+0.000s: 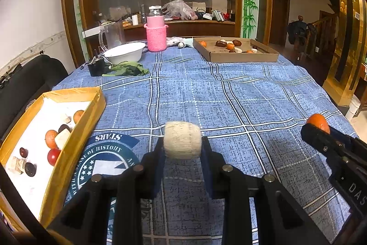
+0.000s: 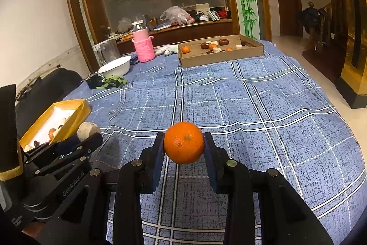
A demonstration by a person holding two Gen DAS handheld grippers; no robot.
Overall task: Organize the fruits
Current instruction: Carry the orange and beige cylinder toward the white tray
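Note:
My left gripper (image 1: pixel 182 144) is shut on a beige cylindrical piece (image 1: pixel 182 140), held above the blue checked tablecloth. My right gripper (image 2: pixel 184 144) is shut on an orange (image 2: pixel 184 142), also above the cloth. The orange shows at the right of the left wrist view (image 1: pixel 318 122); the beige piece shows at the left of the right wrist view (image 2: pixel 88 129). A yellow box (image 1: pixel 75 137) at the near left holds oranges, a red fruit, dark fruits and beige pieces. A brown cardboard tray (image 1: pixel 236 56) at the far side holds similar items.
At the far left of the table stand a white bowl (image 1: pixel 125 52), a pink knitted bottle (image 1: pixel 156 35), a clear jug (image 1: pixel 112 35), green cloth (image 1: pixel 128 69) and a small black object (image 1: pixel 96 66). A black chair (image 1: pixel 25 84) stands left of the table. The table edge falls off at the right.

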